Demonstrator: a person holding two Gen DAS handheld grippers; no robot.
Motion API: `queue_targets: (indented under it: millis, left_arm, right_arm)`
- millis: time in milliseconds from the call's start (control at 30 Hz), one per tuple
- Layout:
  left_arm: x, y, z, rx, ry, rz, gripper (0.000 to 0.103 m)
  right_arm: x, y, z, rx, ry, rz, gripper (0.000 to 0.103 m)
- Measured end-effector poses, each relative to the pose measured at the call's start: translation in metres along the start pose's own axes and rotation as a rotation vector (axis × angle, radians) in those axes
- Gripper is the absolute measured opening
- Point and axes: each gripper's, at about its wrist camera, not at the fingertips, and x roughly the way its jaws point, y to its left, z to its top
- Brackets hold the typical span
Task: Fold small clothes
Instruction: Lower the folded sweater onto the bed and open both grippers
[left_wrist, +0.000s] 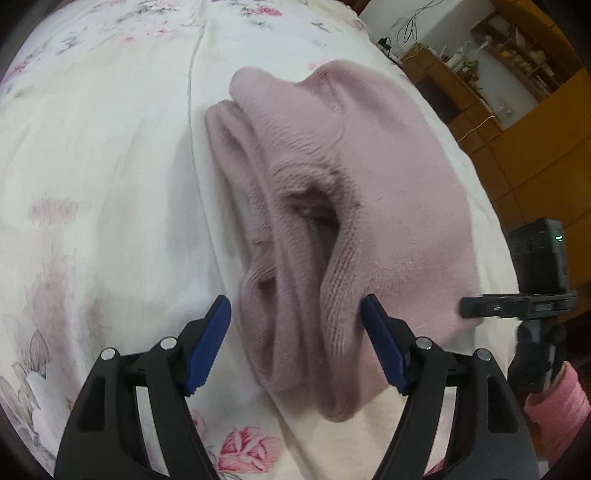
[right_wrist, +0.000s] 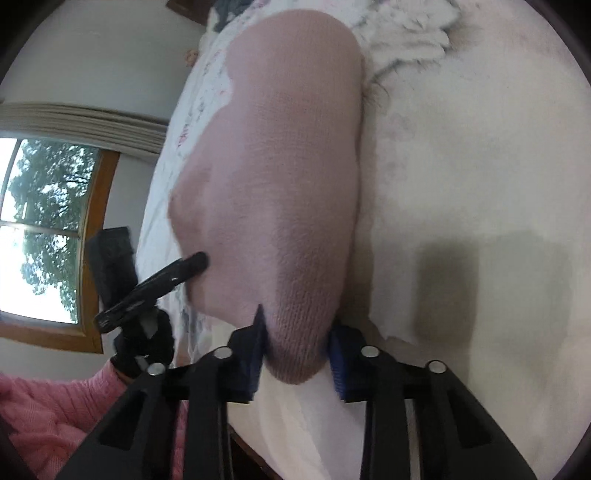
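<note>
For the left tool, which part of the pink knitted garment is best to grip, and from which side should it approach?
Probably the bunched near end of the pink knitted garment, approached straight ahead from the side nearest the left tool. The folds there stand up in thick ridges between the open pads, so closing would catch several layers. The right tool appears to grip another edge of the garment on the floral sheet.
</note>
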Motion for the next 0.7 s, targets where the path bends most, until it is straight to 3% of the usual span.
queue_targets:
  millis: [300,433,500,567,700]
  left_arm:
    - [0.006,0.001,-0.004,0.015,0.019,0.03,0.075]
    - [-0.007,-0.005,-0.009,0.008,0.033,0.06,0.074]
    - [-0.017,-0.013,-0.01,0.024,0.023,0.092,0.074]
    - [-0.031,-0.021,-0.013,0.04,0.02,0.126,0.075]
    - [-0.061,-0.034,-0.021,0.039,-0.013,0.167,0.084]
  right_arm:
    - [0.004,-0.001,-0.006,0.032,0.0,-0.042,0.025]
    - [-0.002,0.011,-0.012,0.016,-0.024,-0.116,0.041]
    - [-0.005,0.02,-0.013,-0.004,-0.048,-0.2,0.055]
    - [-0.014,0.036,-0.018,-0.032,-0.086,-0.309,0.081]
    - [-0.028,0.066,-0.028,-0.085,-0.149,-0.503,0.093]
